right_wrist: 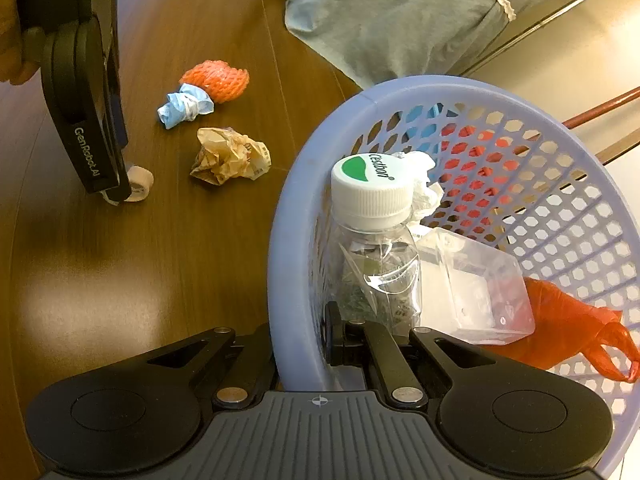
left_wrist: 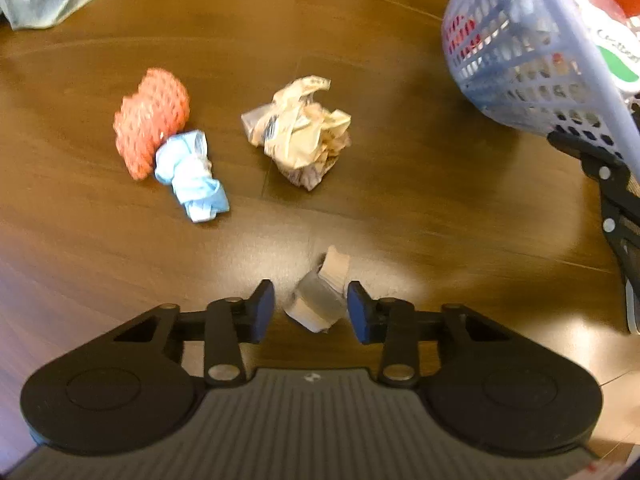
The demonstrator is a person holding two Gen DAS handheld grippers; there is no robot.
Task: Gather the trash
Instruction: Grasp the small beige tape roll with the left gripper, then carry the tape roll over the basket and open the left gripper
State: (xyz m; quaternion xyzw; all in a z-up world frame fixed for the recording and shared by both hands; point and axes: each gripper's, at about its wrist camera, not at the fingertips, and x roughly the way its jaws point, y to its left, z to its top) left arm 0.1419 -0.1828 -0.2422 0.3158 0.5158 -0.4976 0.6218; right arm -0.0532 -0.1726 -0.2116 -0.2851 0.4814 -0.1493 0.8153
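My left gripper point(left_wrist: 311, 311) is open and low over the brown wood surface, with a small pale tape roll point(left_wrist: 320, 300) lying between its blue pads point(left_wrist: 262, 312), untouched on the left side. Beyond it lie a crumpled beige wrapper point(left_wrist: 300, 132), a blue wad point(left_wrist: 192, 176) and an orange foam net point(left_wrist: 152, 120). My right gripper point(right_wrist: 298, 344) is shut on the wall of the lavender basket point(right_wrist: 400, 84), one finger outside and one inside. The basket holds a clear bottle point(right_wrist: 372, 248) with a white cap, a clear box point(right_wrist: 480, 288) and an orange bag point(right_wrist: 568, 328).
A grey-green cloth point(right_wrist: 400, 12) covers the far side of the surface. From the left wrist the basket point(left_wrist: 500, 60) hangs tilted at the upper right, with the right gripper's black body point(left_wrist: 612, 200) under it. The right wrist view shows the left gripper point(right_wrist: 92, 128) over the roll point(right_wrist: 140, 184).
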